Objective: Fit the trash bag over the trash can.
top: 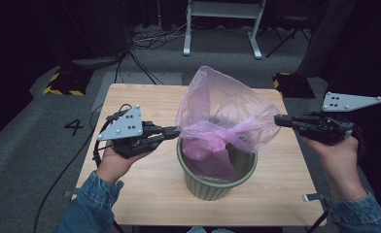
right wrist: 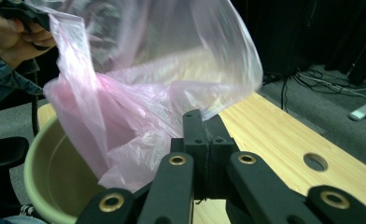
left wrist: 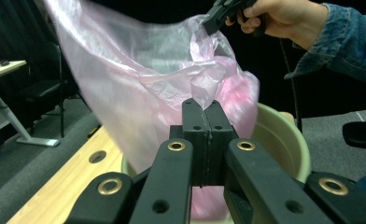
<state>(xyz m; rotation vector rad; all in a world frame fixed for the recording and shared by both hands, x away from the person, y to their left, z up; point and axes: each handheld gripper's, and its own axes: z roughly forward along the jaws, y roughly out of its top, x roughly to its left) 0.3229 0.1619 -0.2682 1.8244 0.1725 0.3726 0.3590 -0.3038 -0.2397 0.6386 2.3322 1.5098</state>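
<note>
A wooden table carries a green bin near the middle of its front edge. A pink plastic bag billows above the bin, its lower part hanging inside. The left gripper is closed tight on the bag's left edge, just above the bin's rim. The right gripper is pinched on the bag's right edge, over the table's right side.
</note>
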